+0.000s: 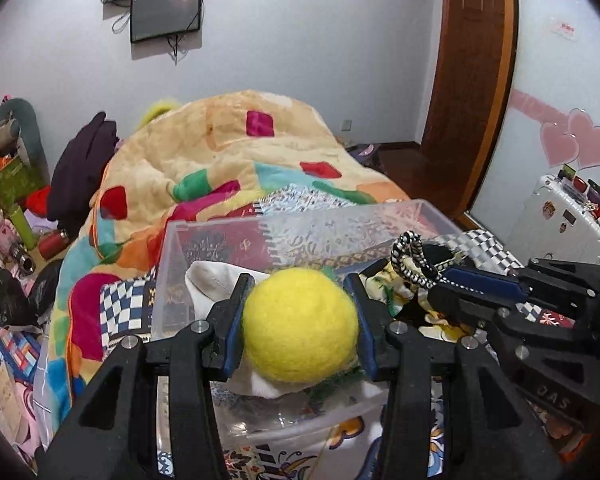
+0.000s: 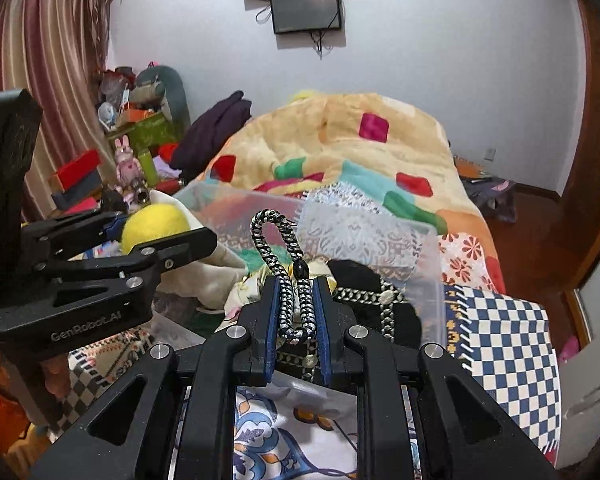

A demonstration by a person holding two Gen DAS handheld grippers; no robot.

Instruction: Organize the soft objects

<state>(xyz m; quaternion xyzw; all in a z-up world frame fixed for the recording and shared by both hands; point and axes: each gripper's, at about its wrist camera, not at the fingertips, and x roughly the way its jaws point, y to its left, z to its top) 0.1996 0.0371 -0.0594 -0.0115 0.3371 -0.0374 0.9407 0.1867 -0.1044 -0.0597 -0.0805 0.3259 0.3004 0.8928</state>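
Observation:
My left gripper (image 1: pixel 300 304) is shut on a yellow felt ball (image 1: pixel 300 326) and holds it over the near part of a clear plastic bin (image 1: pixel 204 226) on the bed. The ball also shows in the right wrist view (image 2: pixel 152 222). My right gripper (image 2: pixel 294 304) is shut on a black-and-white braided cord loop (image 2: pixel 274 236) with a black bead, above the bin's near edge. The cord also shows in the left wrist view (image 1: pixel 408 256). The bin holds a white cloth (image 1: pixel 212 284), a floral cloth and a black pouch with a chain (image 2: pixel 364 300).
A bulky patchwork blanket (image 1: pixel 220 148) lies heaped on the bed behind the bin. Checkered and floral bedding (image 2: pixel 508 340) lies under and right of the bin. Cluttered boxes and toys (image 2: pixel 128 152) stand at the left. A white suitcase (image 1: pixel 560 220) stands at the right.

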